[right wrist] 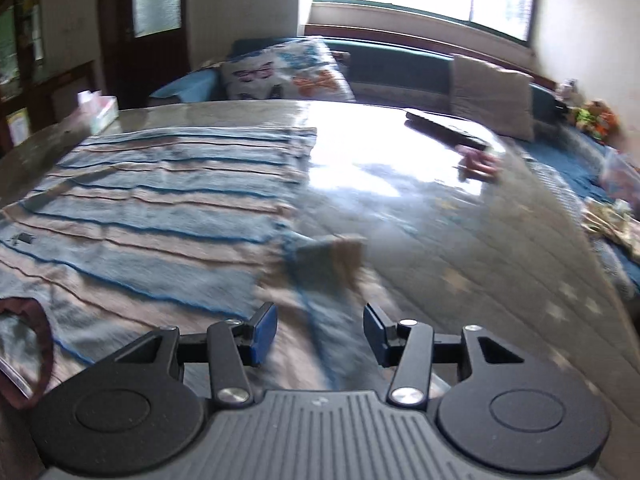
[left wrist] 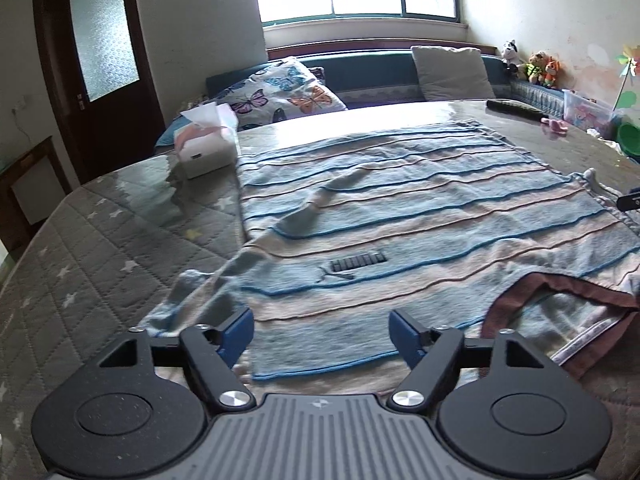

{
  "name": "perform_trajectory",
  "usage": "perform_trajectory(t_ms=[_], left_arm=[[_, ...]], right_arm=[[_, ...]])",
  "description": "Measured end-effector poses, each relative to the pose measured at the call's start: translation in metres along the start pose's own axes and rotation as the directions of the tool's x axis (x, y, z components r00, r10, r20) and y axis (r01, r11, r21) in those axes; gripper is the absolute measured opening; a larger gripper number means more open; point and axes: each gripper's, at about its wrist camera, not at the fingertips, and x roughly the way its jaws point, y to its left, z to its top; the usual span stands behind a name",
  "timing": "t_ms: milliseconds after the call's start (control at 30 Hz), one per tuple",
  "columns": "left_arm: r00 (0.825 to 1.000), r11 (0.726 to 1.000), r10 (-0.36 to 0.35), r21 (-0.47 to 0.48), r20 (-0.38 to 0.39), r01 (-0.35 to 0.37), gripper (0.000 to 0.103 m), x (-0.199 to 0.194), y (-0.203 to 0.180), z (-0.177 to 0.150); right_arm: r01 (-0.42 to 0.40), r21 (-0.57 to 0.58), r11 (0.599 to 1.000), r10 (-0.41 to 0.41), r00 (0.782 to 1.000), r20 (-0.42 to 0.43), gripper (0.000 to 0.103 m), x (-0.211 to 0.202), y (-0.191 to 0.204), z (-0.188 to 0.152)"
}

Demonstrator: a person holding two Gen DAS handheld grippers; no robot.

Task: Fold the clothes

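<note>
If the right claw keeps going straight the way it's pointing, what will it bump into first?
Probably the blue-and-beige striped knit sweater's sleeve, which lies just ahead between the open fingers of the right claw. Past it is only the grey quilted star-patterned table cover. The picture is blurred, so depth is uncertain.

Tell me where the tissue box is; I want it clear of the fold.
In the left wrist view the tissue box sits on the table at upper left, just off the striped sweater, in front of the butterfly pillow.
</note>
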Motion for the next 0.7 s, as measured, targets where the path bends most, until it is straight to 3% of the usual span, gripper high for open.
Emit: perform_trajectory(t_ms=[200, 433, 567, 700], left_arm=[[1.0, 1.0, -0.013, -0.01, 0.008, 0.013, 0.091, -0.001, -0.01, 0.001], [1.0, 1.0, -0.007, -0.023, 0.007, 0.007, 0.091, -0.002, -0.013, -0.002], [1.0, 1.0, 0.006, -0.031, 0.016, -0.006, 0.094, -0.006, -0.009, -0.004], [1.0, 0.998, 0.02, -0.053, 0.017, -0.019, 0.094, -0.009, -0.004, -0.006]], right_arm=[[0.085, 0.117, 0.99, -0.085, 0.996, -0.008, 0.049, -0.015, -0.03, -0.021], [0.093, 0.168, 0.981, -0.093, 0.996, -0.008, 0.047, -0.019, -0.03, -0.033], [0.103, 0.181, 0.978, -0.105, 0.995, 0.001, 0.016, -0.02, -0.028, -0.03], [0.07, 0.173, 0.982, -0.078, 0.996, 0.039, 0.01, -0.031, -0.021, -0.023]])
